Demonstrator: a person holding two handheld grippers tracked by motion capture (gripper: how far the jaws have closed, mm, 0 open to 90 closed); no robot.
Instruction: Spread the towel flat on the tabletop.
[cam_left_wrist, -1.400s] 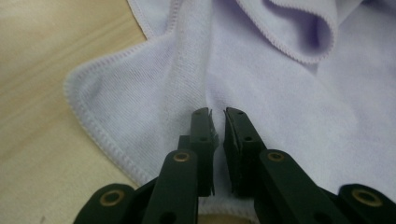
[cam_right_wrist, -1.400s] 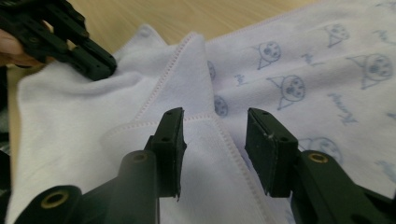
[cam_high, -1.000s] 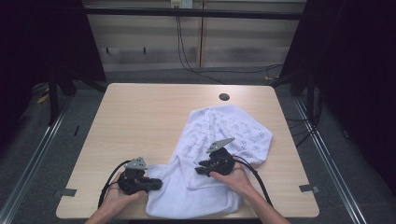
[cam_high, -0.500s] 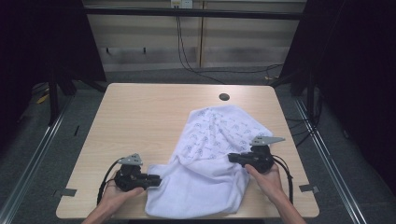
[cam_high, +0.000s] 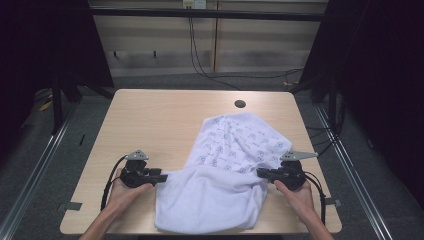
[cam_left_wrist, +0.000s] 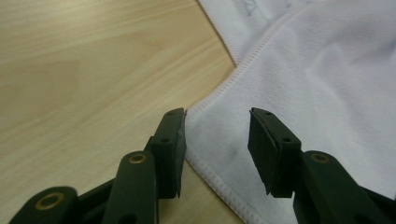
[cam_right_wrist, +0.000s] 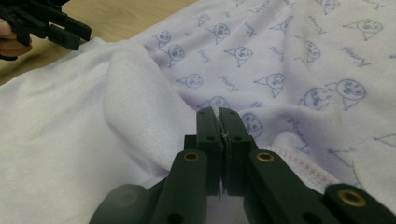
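Toward the table's (cam_high: 150, 115) near right corner lies a white towel (cam_high: 220, 195), its long axis running from the near edge diagonally up to the right, printed side showing at the far end. The right tool (cam_high: 260, 173) is pressed together, pinching a fold of the towel's right hem. The left tool (cam_high: 164, 176) has just been opening, its jaws spread either side of the left hem without pressing it. Since the earlier frame the right tool has carried its fold out rightward, widening the plain flap.
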